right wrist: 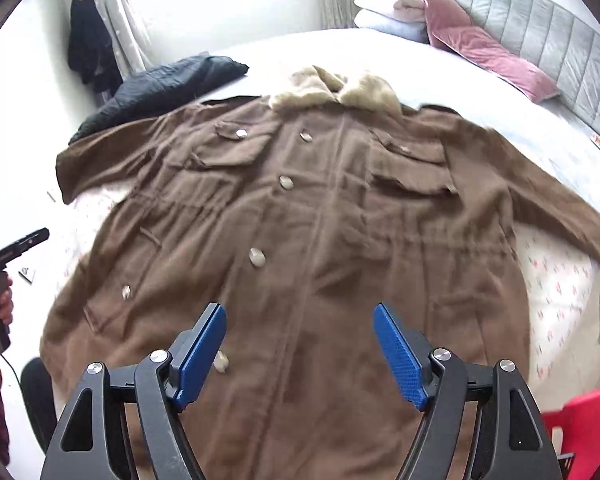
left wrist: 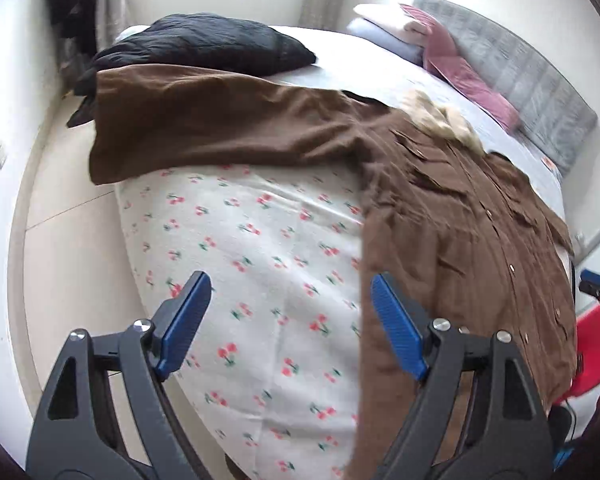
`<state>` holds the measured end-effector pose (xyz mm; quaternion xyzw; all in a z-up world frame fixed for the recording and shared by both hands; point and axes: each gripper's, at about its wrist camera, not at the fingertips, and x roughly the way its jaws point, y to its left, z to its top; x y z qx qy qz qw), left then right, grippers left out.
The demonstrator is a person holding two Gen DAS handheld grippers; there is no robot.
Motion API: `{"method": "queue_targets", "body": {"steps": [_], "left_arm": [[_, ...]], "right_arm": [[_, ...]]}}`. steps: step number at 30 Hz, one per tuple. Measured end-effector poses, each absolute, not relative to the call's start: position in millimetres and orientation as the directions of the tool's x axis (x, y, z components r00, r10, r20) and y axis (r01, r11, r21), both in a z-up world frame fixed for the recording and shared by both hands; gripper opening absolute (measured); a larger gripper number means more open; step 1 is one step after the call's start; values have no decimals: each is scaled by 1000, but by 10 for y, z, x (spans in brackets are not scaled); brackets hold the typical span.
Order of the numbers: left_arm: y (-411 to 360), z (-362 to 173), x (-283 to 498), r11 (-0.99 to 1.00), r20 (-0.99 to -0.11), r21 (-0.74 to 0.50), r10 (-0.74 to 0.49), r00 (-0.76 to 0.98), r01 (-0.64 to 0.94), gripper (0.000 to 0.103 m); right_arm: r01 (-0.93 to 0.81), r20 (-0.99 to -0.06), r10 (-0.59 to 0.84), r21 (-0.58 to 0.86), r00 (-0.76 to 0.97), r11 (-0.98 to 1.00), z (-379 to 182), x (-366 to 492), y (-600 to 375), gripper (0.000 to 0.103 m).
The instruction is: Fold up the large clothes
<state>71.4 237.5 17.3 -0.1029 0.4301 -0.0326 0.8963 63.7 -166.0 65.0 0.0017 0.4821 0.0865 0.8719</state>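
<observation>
Your brown coat (right wrist: 300,208) lies spread face-up on the bed (right wrist: 480,92), buttons showing, its beige fur collar (right wrist: 332,88) toward the grey headboard (right wrist: 540,40). Both sleeves are stretched out sideways; the one on the window side reaches the bed edge and rests just beside a black jacket (right wrist: 160,84) bunched near the corner. The coat's lower half sits on a cherry-print sheet (left wrist: 260,260).

Your left gripper (left wrist: 290,294) hovers over the cherry-print sheet beside the coat's hem edge, jaws released and wide apart, nothing between them. Its right pad looks to sit at the edge of the brown fabric; contact can't be told.

Your right gripper (right wrist: 300,326) hangs over the coat's lower front near the button row, jaws spread open, holding nothing.

Pink cushion (right wrist: 484,52) and white pillows (right wrist: 384,10) are stacked by the headboard, well apart from the coat. A red object (right wrist: 588,432) sits at the bed's near right corner.
</observation>
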Motion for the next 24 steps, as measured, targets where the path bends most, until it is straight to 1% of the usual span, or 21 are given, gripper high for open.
{"method": "queue_targets", "body": {"steps": [4,7,12,17,20,21,22,23,24], "left_arm": [[2823,-30,989,940,-733,-297,-109,672,-171,83],[3133,-231,1165,897,-715,-361,-90,693,-256,83],[3595,-649,1488,781,-706,-501,-121,697,-372,83],[3851,-843,1733,734,-663,-552,-100,742,-395,83],[4017,-935,1816,676,-614,-623,-112,781,-393,82],[4074,-933,1847,654,-594,-648,-113,797,-390,80],[4128,-933,1843,633,-571,-671,-108,814,-387,71],[4171,-921,1829,616,-550,-689,-99,829,-383,58],[4215,-904,1815,602,-539,-697,-83,838,-389,51]], "right_arm": [[-188,-826,167,76,538,979,659,972,-1376,77],[-208,-814,197,95,546,973,591,1167,-1230,78],[-234,-802,225,109,553,966,351,1357,-1088,78],[-258,-799,232,100,555,961,120,1415,-1027,78],[-268,-798,238,100,553,958,53,1412,-1033,78],[-272,-800,240,100,550,957,31,1408,-1035,78],[-276,-803,239,97,546,956,14,1404,-1029,78],[-280,-807,238,93,541,955,0,1401,-1024,78],[-283,-810,234,88,538,955,-14,1400,-1018,78]]}}
